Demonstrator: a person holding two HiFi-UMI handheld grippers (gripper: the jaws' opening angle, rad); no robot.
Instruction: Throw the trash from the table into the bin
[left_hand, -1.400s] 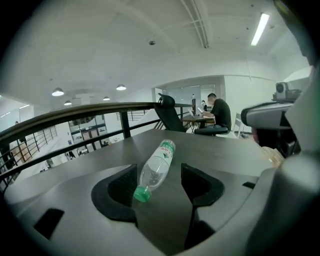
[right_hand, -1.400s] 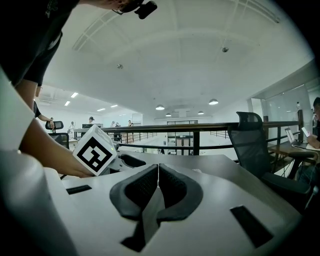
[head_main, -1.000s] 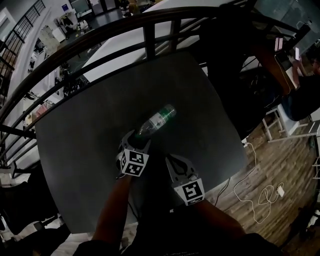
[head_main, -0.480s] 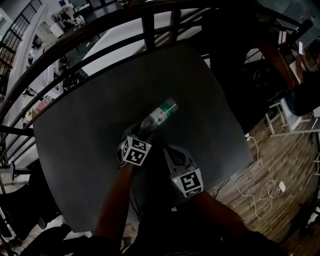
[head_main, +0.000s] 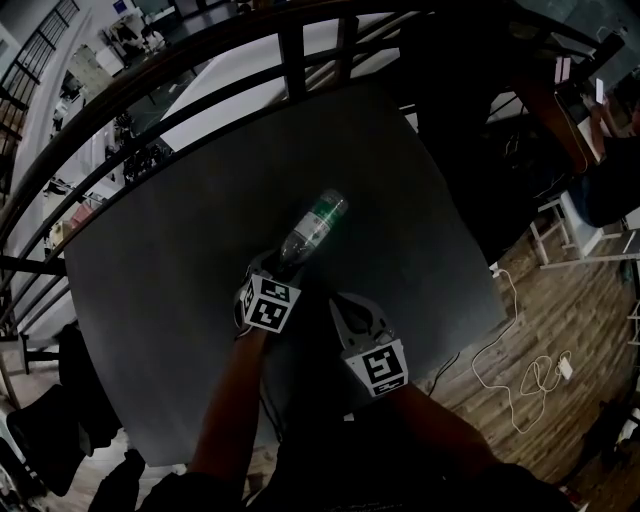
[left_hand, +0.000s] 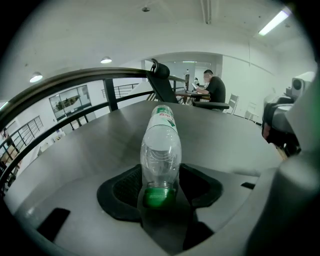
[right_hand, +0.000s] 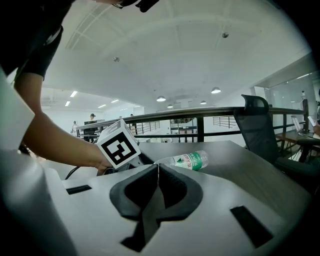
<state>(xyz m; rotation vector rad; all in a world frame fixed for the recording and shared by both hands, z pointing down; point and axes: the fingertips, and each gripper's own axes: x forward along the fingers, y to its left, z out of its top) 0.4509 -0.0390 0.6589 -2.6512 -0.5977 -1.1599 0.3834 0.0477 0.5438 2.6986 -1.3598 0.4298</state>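
Observation:
A clear plastic bottle (head_main: 312, 222) with a green label and a green cap lies on the dark grey table (head_main: 170, 300). Its cap end points at my left gripper (head_main: 283, 262). In the left gripper view the bottle (left_hand: 161, 145) runs straight away from me with its neck and cap between the black pads, which touch both its sides; the jaws of my left gripper (left_hand: 160, 186) have just been closing on it. My right gripper (head_main: 350, 310) hovers beside it to the right, shut and empty. From the right gripper (right_hand: 158, 172) I see the bottle (right_hand: 187, 160) beyond the left gripper's marker cube (right_hand: 118, 144). No bin shows.
A dark metal railing (head_main: 290, 50) runs along the table's far edge. An office chair (right_hand: 260, 130) stands at the table's right side. A white cable (head_main: 520, 370) lies on the wooden floor at the right. A person (left_hand: 215, 90) sits at a far desk.
The bottle has swung from pointing up-right to pointing more straight away from the left gripper. Both grippers have sunk a little towards the table.

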